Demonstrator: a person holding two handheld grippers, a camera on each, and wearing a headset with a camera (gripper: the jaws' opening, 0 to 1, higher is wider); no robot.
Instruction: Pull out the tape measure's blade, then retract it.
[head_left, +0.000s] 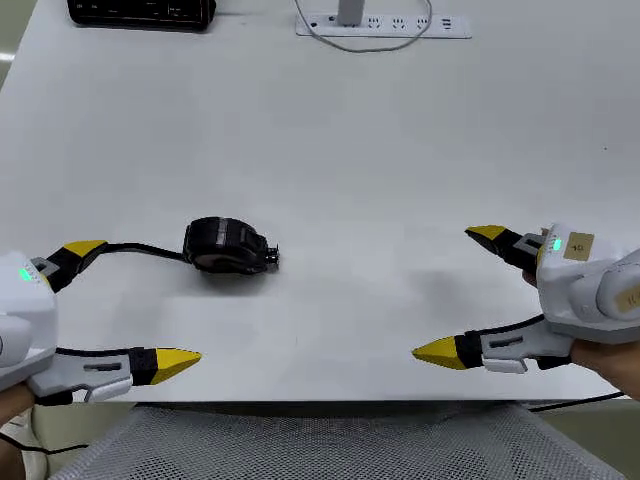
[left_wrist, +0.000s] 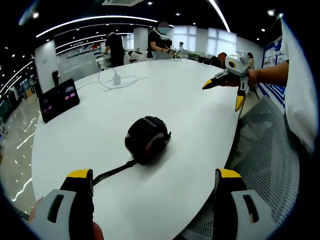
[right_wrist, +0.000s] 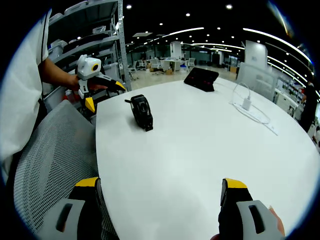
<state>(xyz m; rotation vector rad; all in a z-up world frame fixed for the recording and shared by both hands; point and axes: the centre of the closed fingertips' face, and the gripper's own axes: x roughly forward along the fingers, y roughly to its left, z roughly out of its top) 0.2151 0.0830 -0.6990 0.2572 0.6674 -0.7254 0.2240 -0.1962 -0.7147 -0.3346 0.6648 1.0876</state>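
Open tabletop (head_left: 400, 170) around tape measure (head_left: 228, 246)

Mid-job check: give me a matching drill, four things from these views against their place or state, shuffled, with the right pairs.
1 tape measure
2 power strip
3 left gripper
4 right gripper

A at the far edge of the table
B open, at the near right, nothing between its jaws
C lying on the table, blade in
D open, beside the end of the black strap

Pairs: 1-C, 2-A, 3-D, 4-B.
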